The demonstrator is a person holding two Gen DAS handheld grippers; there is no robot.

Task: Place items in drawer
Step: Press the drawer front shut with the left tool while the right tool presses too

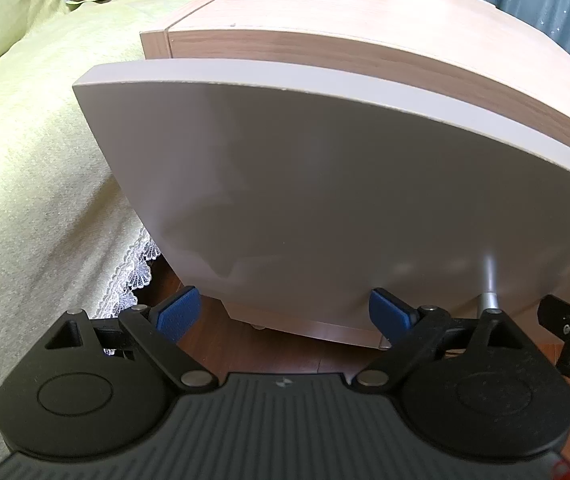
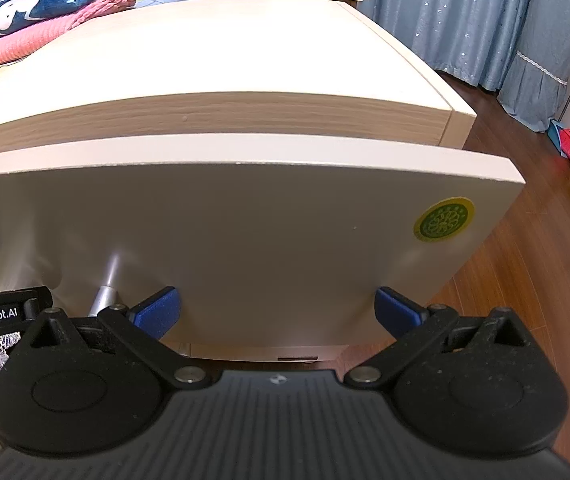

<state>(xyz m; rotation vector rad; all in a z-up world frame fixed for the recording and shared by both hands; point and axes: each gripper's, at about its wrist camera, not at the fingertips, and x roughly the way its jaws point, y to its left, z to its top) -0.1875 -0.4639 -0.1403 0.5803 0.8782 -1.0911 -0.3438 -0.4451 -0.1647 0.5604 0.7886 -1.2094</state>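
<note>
The drawer front (image 1: 325,184), a pale grey panel, fills the left wrist view, with the wooden nightstand top (image 1: 345,12) behind it. My left gripper (image 1: 285,306) is open, its blue pads close to the panel's lower part and holding nothing. A silver handle (image 1: 489,292) sticks out of the panel to its right. My right gripper (image 2: 277,310) is also open and empty against the same drawer front (image 2: 245,220), with the handle (image 2: 105,288) on its left. The drawer's inside is hidden. No loose items are in view.
A bed with a yellow-green cover (image 1: 37,160) and lace trim lies left of the nightstand, with folded pink and blue blankets (image 2: 45,12) on it. Wooden floor (image 2: 525,280) stretches to the right. Blue curtains (image 2: 465,12) hang behind. A round green sticker (image 2: 443,218) marks the panel.
</note>
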